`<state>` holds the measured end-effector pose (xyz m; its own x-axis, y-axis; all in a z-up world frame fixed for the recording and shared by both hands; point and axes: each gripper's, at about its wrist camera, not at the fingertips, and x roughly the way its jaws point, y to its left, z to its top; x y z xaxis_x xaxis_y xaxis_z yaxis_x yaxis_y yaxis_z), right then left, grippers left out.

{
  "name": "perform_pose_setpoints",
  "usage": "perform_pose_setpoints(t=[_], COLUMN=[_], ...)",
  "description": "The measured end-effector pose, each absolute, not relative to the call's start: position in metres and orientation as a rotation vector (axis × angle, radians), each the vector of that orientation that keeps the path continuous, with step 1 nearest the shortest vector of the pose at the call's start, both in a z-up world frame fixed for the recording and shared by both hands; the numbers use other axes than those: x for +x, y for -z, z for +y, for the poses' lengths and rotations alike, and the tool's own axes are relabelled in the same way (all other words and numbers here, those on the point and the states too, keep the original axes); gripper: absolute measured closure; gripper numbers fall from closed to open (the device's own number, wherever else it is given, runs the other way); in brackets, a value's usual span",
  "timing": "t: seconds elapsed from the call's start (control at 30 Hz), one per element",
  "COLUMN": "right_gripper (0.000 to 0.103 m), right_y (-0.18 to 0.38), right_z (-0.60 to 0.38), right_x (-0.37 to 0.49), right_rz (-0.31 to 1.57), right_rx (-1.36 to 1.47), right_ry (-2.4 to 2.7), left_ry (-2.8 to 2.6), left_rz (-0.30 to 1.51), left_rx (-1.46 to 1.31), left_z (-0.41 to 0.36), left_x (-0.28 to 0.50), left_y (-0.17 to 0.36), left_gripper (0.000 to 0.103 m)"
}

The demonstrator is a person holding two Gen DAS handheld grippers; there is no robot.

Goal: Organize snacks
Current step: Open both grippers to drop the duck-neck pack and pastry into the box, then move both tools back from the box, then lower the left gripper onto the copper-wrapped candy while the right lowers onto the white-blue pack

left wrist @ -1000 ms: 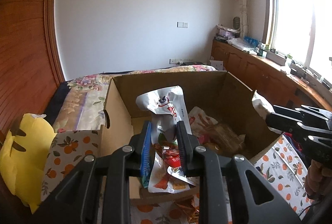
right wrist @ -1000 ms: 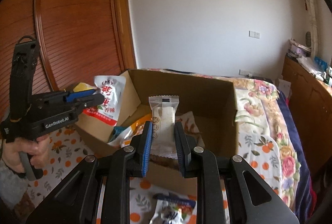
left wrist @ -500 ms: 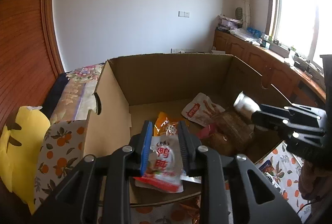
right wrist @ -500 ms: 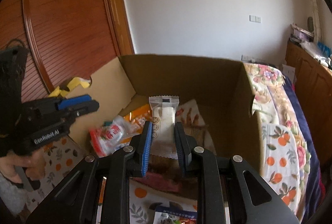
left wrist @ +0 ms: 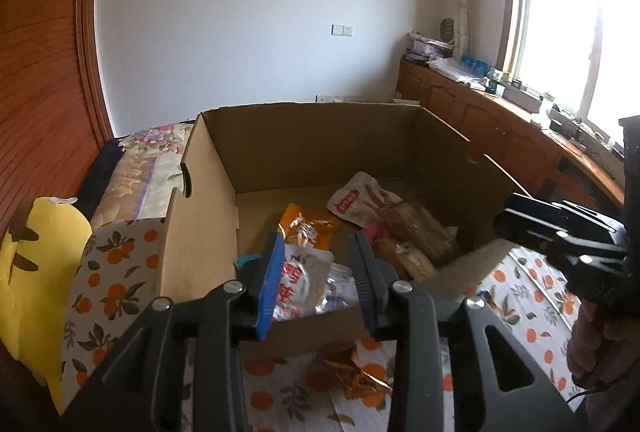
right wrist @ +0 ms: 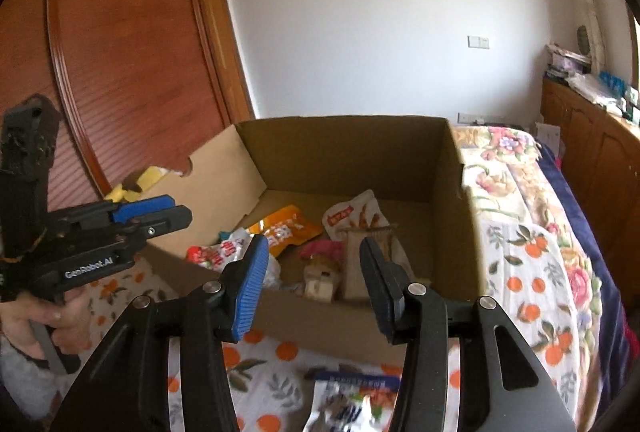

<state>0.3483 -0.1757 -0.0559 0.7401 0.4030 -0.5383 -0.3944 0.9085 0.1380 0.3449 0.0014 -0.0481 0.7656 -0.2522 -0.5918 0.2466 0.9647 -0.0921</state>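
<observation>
- Holding both tongs over the near rim of the cardboard box [left wrist: 208,192], I see the left gripper [left wrist: 318,284] with its jaws opening, a narrow gap so far, and the red-and-white snack pouch [left wrist: 302,282] lying loose between them on the pile inside the box.
- My right gripper [right wrist: 314,286] is opening too, noticeably wider; the pale wrapped snack bar [right wrist: 362,264] shows blurred in the gap, touching neither pad, down among the packets by the box's near wall.
- Just outside that near wall, on the orange-print cloth [right wrist: 276,384], lie 2 packets: a blue-topped one [right wrist: 352,398] and a crinkled gold wrapper [left wrist: 356,376].
- Deeper in the box sit an orange pouch [left wrist: 306,226] and a white pouch with red label [left wrist: 360,198] toward the far wall.
- Left of the box rests a yellow cushion [left wrist: 44,272].
</observation>
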Motion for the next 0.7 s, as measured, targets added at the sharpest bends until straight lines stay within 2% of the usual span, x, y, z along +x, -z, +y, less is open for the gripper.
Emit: perform_pose_setpoints(t=[0.4,0.7], right_gripper=[0.055,0.054], right_y=[0.050,0.092], right_z=[-0.201,-0.201], right_x=[0.292,0.280], right_rz=[0.632,0.738], right_rx=[-0.021,-0.041], right_ry=[-0.408,-0.367], left_ry=[0.258,0.253], left_rz=[0.596,0.582], left_rx=[-0.021,0.002], left_z=[0.012,0.018], left_x=[0.304,0.282], left_y=[0.039,0.038], left_gripper=[0.067,0.066])
